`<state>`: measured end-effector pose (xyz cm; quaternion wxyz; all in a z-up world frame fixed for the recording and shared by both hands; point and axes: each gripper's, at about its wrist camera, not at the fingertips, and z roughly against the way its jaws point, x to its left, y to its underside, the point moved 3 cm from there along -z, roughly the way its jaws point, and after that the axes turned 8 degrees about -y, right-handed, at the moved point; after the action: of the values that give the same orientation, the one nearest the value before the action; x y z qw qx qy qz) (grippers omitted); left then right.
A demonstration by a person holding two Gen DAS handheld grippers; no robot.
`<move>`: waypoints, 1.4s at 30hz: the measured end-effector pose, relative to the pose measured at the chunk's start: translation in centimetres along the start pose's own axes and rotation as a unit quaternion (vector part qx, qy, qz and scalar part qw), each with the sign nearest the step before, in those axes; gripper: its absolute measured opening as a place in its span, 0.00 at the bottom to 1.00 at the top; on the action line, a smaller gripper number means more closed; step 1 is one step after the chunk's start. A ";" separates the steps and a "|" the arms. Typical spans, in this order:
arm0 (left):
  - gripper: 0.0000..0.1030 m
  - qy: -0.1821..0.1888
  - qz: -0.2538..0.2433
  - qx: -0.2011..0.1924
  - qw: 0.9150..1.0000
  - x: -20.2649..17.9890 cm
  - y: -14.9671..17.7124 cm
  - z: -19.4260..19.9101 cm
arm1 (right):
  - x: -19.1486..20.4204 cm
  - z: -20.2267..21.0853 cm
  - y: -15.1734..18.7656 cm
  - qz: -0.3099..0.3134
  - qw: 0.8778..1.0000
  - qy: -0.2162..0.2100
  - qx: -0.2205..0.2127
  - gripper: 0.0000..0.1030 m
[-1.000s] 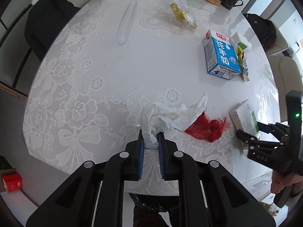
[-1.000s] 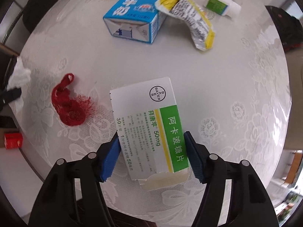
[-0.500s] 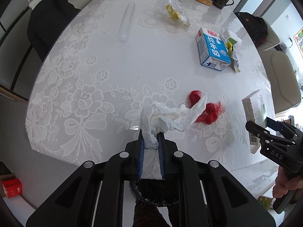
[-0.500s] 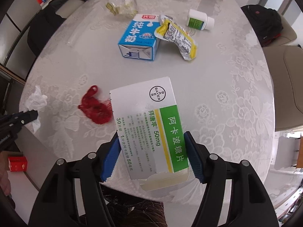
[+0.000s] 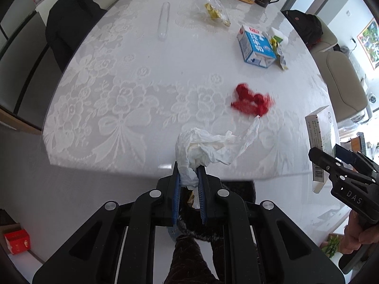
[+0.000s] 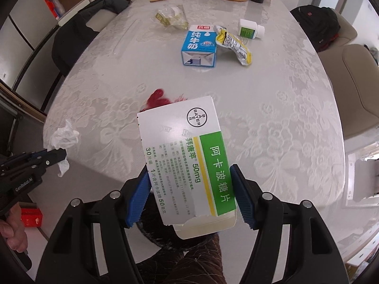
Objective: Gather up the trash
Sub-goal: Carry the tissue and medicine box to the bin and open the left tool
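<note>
We hold a crumpled tissue [image 5: 208, 146] in the left gripper's [image 5: 188, 182] nearly shut jaws and a medicine box [image 6: 187, 156] clamped in the right gripper's [image 6: 189, 189] half-spread jaws, both lifted off the desk [image 5: 142, 71] near its front edge, so we judge the next move is releasing them over a bin.

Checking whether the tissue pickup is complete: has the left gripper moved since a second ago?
Yes. The left gripper, shut on the crumpled tissue, has pulled back off the table; the tissue now hangs at the table's near edge, farther from the red net.
</note>
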<state>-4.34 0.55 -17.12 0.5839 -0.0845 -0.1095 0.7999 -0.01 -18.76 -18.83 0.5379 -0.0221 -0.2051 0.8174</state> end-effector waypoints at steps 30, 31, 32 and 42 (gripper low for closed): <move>0.12 0.028 -0.067 0.105 0.992 -4.1 11.9 -9.2 | -3.4 -2.7 14.1 -0.088 0.994 0.028 0.062 0.61; 0.12 0.030 -0.074 0.107 0.991 -4.7 11.8 -9.5 | -3.8 -2.6 14.3 -0.093 0.993 0.030 0.062 0.61; 0.12 0.033 -0.080 0.108 0.990 -5.3 11.8 -9.7 | -4.2 -2.3 14.6 -0.098 0.993 0.032 0.061 0.61; 0.13 0.054 -0.134 0.115 0.983 -11.1 11.9 -11.2 | -8.0 -0.5 16.2 -0.135 0.988 0.054 0.060 0.61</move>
<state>-8.95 -12.66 -31.12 0.6966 -0.0441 0.0047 0.7160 -10.61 -31.19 -26.62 0.6541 -0.0057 -0.1279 0.7455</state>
